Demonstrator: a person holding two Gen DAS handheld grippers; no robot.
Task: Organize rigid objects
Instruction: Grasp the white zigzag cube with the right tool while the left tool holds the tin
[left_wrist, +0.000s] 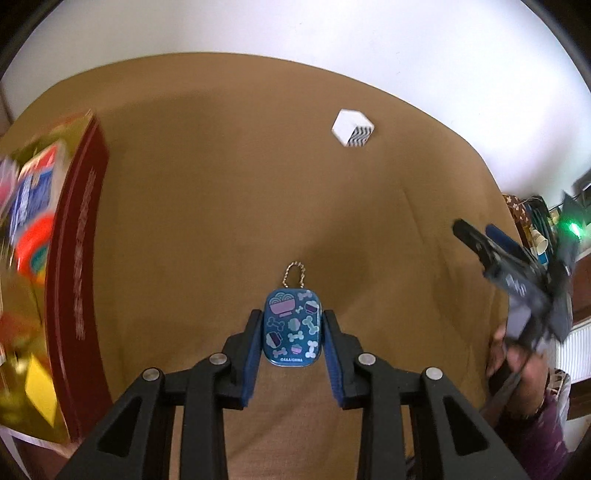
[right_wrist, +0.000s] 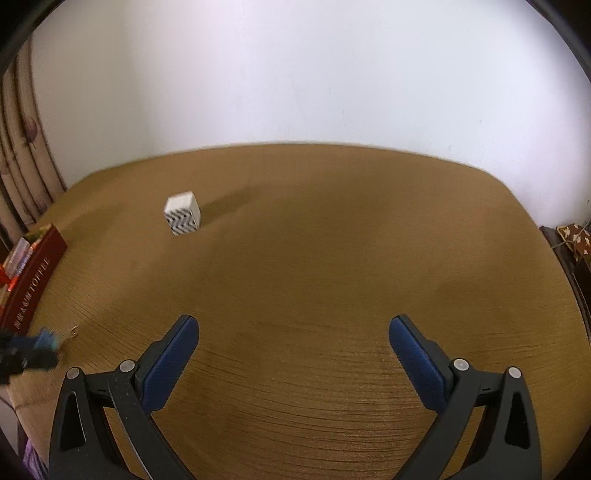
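Note:
My left gripper (left_wrist: 291, 321) is shut on a small blue tin (left_wrist: 291, 328) with bowl and bone drawings and a ball chain at its far end. It holds the tin over the brown table (left_wrist: 221, 184). A white cube with a black zigzag side (left_wrist: 352, 128) stands further back; it also shows in the right wrist view (right_wrist: 183, 212). My right gripper (right_wrist: 293, 326) is open and empty above the table. It shows at the right edge of the left wrist view (left_wrist: 476, 236). The left gripper shows blurred at the left edge of the right wrist view (right_wrist: 40, 347).
A dark red box (left_wrist: 79, 266) holding several colourful items stands at the table's left edge; it also shows in the right wrist view (right_wrist: 31, 282). A white wall is behind the table. Curtains (right_wrist: 22, 155) hang at the left. Cluttered furniture (left_wrist: 535, 221) stands off the right edge.

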